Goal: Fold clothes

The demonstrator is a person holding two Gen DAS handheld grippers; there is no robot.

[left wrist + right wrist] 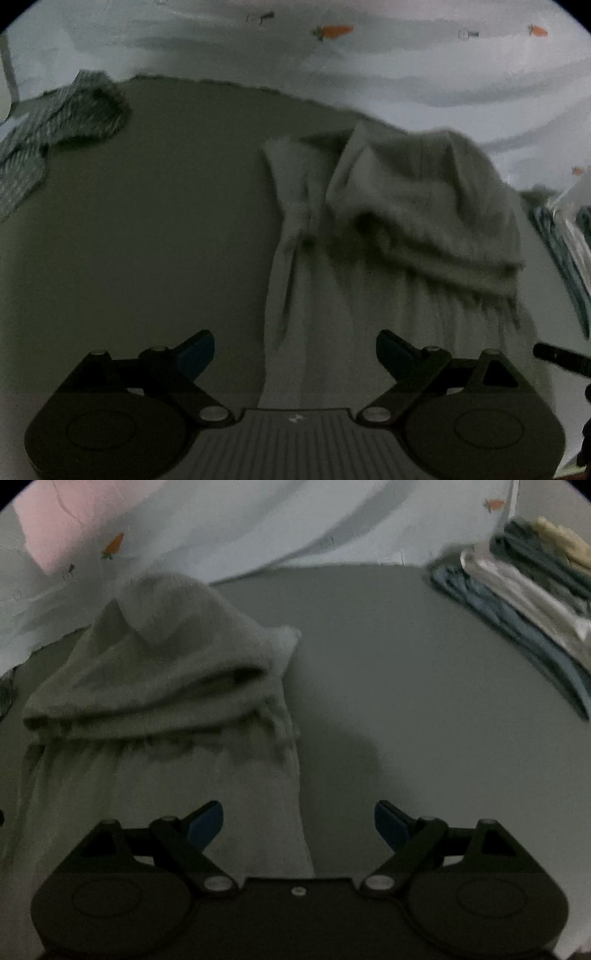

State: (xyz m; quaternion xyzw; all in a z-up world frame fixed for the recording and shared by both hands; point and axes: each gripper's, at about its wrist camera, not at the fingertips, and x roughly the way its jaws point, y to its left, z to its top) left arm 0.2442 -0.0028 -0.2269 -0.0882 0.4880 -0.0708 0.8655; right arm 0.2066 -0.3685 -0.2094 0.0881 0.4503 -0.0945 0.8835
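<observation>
Both grippers hang spread and empty over the near edge of the grey bed cover: the left gripper (295, 354) above the pale garment's (369, 295) near left edge, the right gripper (298, 825) above its right edge. Its long axis runs away from them, far half already folded back, so neither hand looks nearer.

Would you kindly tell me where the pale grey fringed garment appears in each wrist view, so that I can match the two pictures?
Left wrist view: the fringed garment lies right of centre, its folded-over top bunched above the fringe.
Right wrist view: the fringed garment lies left of centre, reaching down to the gripper's left finger.
Shared landmark: the carrot-print sheet behind the grey surface.
</observation>
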